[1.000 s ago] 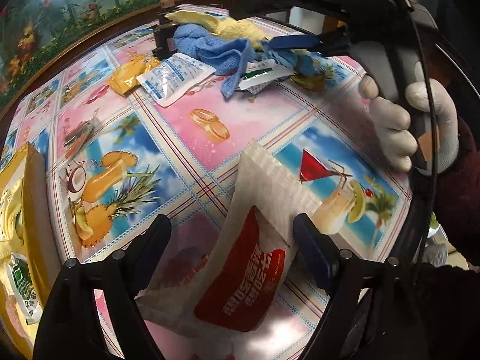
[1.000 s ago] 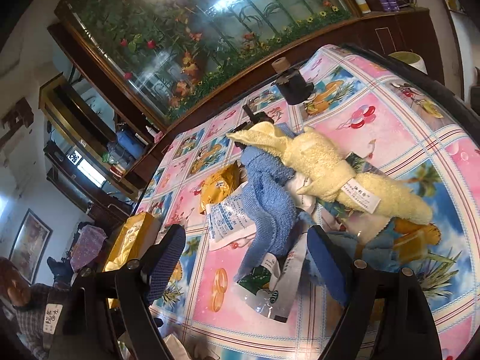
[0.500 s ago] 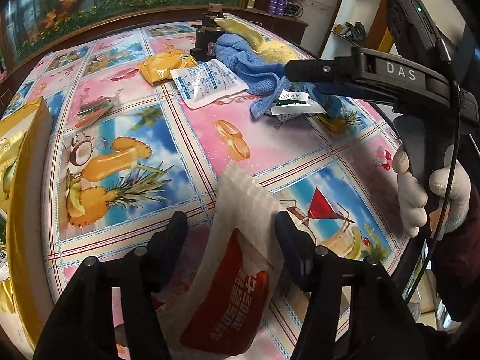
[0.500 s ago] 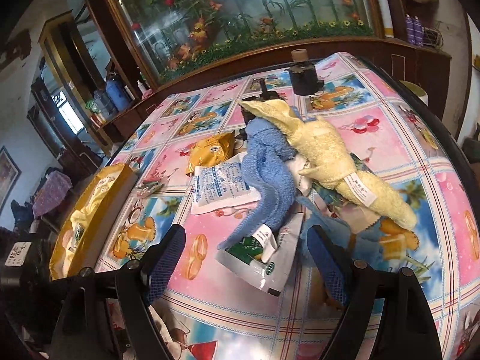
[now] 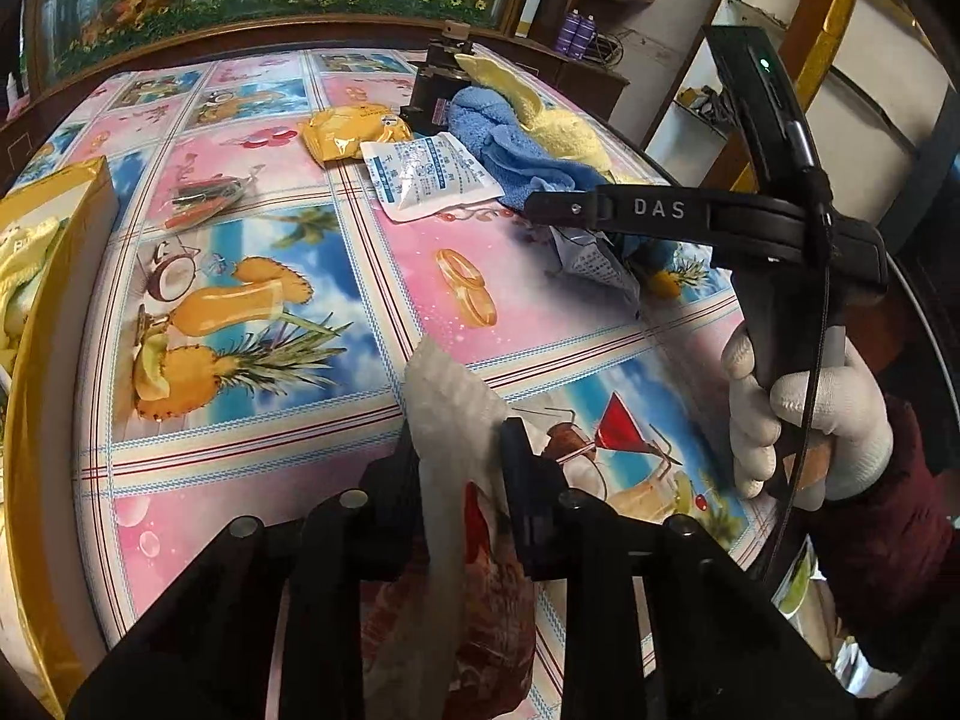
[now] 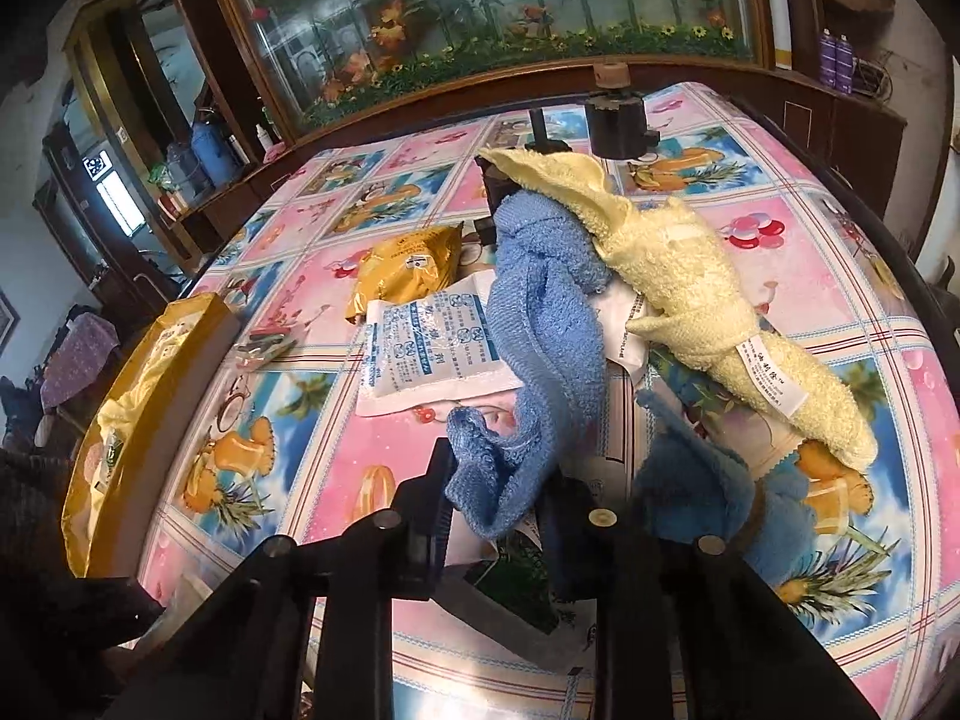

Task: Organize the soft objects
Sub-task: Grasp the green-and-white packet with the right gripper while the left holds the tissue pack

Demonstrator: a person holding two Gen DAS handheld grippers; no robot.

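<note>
My left gripper (image 5: 459, 459) clamps the red pouch (image 5: 474, 546) for sorting, while my right gripper (image 6: 501, 489) pinches the blue towel (image 6: 540, 330).

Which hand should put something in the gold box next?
Left. The left tool is shut on the red packet, and the gold box lies on its side. The right tool holds the blue towel.

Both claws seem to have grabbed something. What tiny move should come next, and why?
Probably lift first. The left gripper is pinched on the red-and-white packet, the right gripper on the blue towel, which lies tangled under the yellow towel. Raising both slightly should free them before carrying toward the gold box.
</note>
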